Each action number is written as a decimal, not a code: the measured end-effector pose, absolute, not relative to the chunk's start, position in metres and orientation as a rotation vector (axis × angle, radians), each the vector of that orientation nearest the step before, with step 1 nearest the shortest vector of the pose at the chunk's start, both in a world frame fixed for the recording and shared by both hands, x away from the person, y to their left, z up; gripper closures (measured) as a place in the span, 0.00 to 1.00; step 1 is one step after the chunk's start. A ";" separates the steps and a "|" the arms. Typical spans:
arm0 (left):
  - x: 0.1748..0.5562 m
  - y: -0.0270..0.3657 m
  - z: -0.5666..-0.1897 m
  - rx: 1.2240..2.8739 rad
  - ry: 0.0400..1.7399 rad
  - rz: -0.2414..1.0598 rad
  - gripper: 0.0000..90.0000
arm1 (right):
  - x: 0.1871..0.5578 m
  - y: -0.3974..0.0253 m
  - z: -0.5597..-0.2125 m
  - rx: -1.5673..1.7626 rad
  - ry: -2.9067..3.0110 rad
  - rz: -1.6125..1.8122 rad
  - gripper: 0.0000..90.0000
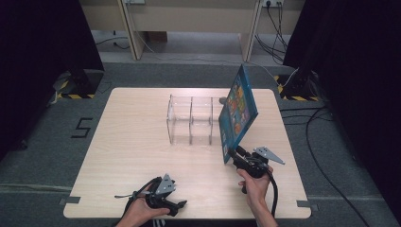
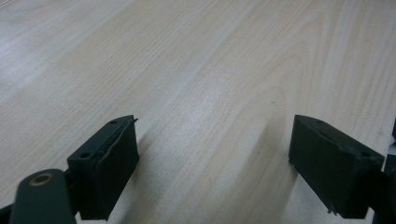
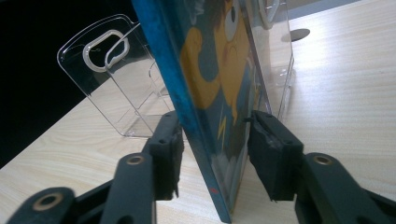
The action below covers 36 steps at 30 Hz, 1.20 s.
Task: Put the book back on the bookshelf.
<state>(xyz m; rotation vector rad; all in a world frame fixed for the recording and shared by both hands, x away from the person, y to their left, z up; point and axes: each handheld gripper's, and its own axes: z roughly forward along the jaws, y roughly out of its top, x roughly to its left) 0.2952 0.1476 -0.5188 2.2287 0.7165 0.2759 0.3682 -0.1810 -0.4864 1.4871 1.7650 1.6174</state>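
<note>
A thin blue picture book (image 1: 239, 111) with a colourful cartoon cover stands tilted in the air, its lower corner held by my right gripper (image 1: 235, 153). In the right gripper view the two black jaws press on either side of the book (image 3: 210, 84), so my right gripper (image 3: 215, 135) is shut on it. Just behind and left of the book stands a clear plastic organizer (image 1: 191, 120) with three compartments, whose transparent walls (image 3: 112, 84) rise behind the book. My left gripper (image 1: 179, 205) rests near the table's front edge, open (image 2: 215, 144) over bare wood.
The light wooden table (image 1: 132, 142) has free room on its left half and in front of the organizer. Black curtains flank the scene, and cables lie on the grey floor to the right.
</note>
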 end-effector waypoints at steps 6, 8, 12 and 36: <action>0.295 0.147 -0.519 2.230 0.717 0.278 0.16 | 0.365 -0.182 -0.482 1.459 1.776 1.605 0.58; 0.295 0.147 -0.519 2.231 0.716 0.278 0.16 | 0.364 -0.184 -0.482 1.444 1.778 1.609 0.57; 0.295 0.147 -0.519 2.231 0.716 0.278 0.16 | 0.362 -0.185 -0.481 1.424 1.790 1.594 0.55; 0.295 0.146 -0.519 2.232 0.706 0.276 0.16 | 0.350 -0.197 -0.474 1.344 1.830 1.555 0.43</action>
